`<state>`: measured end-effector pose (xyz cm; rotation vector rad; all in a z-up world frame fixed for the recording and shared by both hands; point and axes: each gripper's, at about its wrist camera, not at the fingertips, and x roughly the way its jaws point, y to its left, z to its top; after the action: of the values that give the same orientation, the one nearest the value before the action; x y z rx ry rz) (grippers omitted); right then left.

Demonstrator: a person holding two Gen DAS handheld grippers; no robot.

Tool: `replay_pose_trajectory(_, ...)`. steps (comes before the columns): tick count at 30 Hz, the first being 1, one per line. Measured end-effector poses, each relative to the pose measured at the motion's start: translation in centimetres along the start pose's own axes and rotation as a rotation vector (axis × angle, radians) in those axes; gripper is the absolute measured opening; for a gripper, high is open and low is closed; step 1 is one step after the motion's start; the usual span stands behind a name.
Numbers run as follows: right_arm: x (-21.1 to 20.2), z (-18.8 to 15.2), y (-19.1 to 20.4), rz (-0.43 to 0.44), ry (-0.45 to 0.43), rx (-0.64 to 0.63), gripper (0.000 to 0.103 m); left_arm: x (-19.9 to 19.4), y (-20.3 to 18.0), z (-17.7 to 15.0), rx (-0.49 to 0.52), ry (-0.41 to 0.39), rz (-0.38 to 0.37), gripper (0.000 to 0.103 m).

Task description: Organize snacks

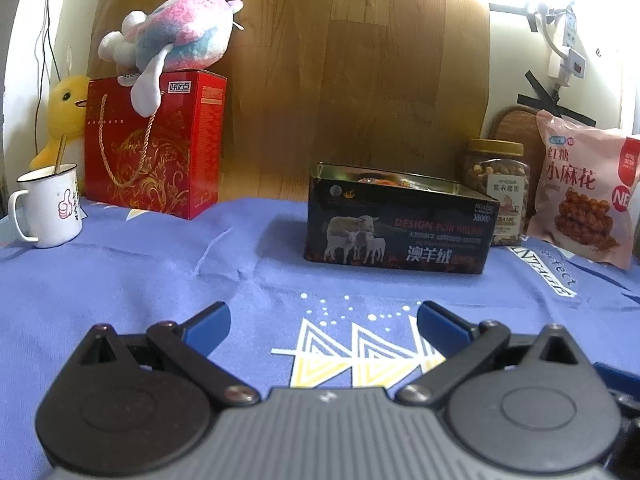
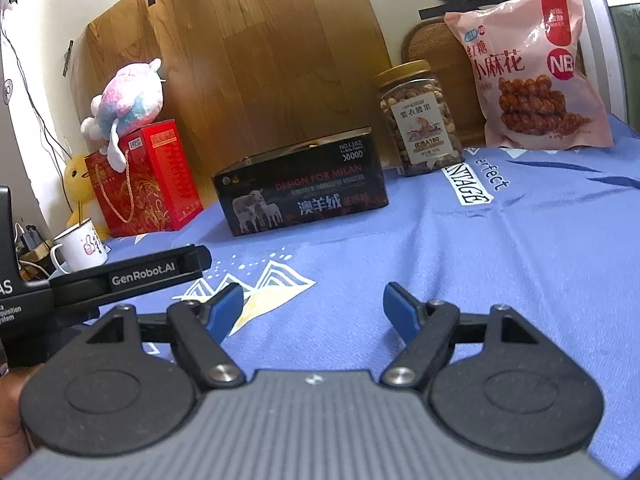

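An open black tin box (image 1: 396, 224) (image 2: 300, 196) printed with sheep stands on the blue cloth, with snack wrappers showing inside it. A clear jar of nuts (image 1: 498, 194) (image 2: 418, 120) with a gold lid stands to its right. Beside the jar a pink bag of fried dough twists (image 1: 584, 192) (image 2: 528, 72) leans upright. My left gripper (image 1: 323, 320) is open low over the cloth, well short of the tin, with nothing between its fingers. My right gripper (image 2: 313, 312) is open too and holds nothing. The left gripper's black body (image 2: 132, 276) shows at the left of the right wrist view.
A red gift box (image 1: 156, 148) (image 2: 144, 184) with a rope handle stands at the back left, a pink-blue plush toy (image 1: 180, 36) (image 2: 128, 100) on top. A yellow duck plush (image 1: 64, 120) and a white enamel mug (image 1: 48, 208) (image 2: 82, 250) sit left. A wooden board (image 1: 340, 80) leans on the wall behind.
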<state>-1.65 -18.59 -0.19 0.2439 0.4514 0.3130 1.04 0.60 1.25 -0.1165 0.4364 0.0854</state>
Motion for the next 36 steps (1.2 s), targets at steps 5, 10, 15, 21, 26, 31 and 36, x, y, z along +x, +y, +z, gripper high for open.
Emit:
replay_pose_trajectory(5,-0.17,-0.08,0.02,0.0,-0.013,0.001,0.079,0.17,0.03,0.03,0.0,0.008,-0.006,0.103)
replay_pose_trajectory(10,-0.1,-0.06,-0.07,0.0,-0.007,0.006,0.079,0.22,0.03,0.01,0.0,0.01,-0.007,0.103)
replay_pose_trajectory(15,0.22,-0.02,0.0,0.01,0.016,0.0,0.079,0.34,0.1,0.02,-0.006,0.014,-0.005,0.103)
replay_pose_trajectory(21,0.18,-0.05,-0.16,0.026,0.02,0.009,0.079,0.39,0.01,0.02,-0.003,0.02,-0.003,0.103)
replay_pose_trajectory(26,0.26,0.0,-0.21,0.037,0.024,0.013,0.079,0.35,0.01,0.01,-0.002,0.018,-0.004,0.103)
replay_pose_trajectory(31,-0.1,-0.1,-0.06,0.042,0.006,0.003,0.079,0.52,0.03,0.0,-0.001,0.028,-0.009,0.103)
replay_pose_trajectory(36,-0.26,-0.02,-0.53,0.057,0.003,0.027,0.079,0.78,-0.38,0.01,0.024,0.043,-0.026,0.103)
